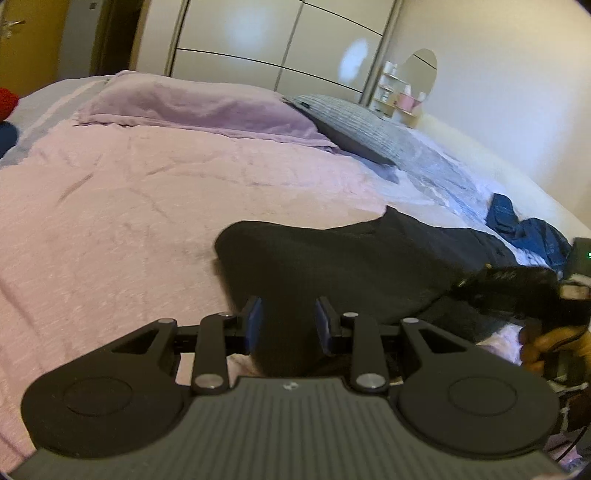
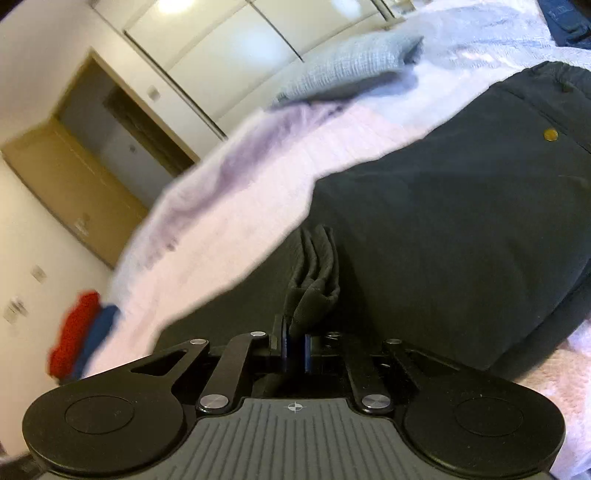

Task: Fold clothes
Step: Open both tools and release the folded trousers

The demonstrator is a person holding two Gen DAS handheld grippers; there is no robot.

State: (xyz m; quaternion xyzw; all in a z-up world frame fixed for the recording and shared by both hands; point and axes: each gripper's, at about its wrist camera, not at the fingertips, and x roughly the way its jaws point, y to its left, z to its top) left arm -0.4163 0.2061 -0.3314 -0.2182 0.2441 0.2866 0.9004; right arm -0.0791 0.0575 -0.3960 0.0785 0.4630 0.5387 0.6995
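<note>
A dark, near-black garment lies spread on the pink bedspread. My left gripper is shut on a thick bunch of its near edge, and dark cloth fills the gap between the blue pads. In the right wrist view the same garment shows a brass button. My right gripper is shut on a pinched fold of it, which stands up in pleats just past the fingertips. The right gripper's body and the hand holding it show at the right of the left wrist view.
A lilac pillow and a grey pillow lie at the head of the bed. Blue clothing sits bunched past the dark garment. Red and blue items lie at the bed's far side. A white wardrobe stands behind.
</note>
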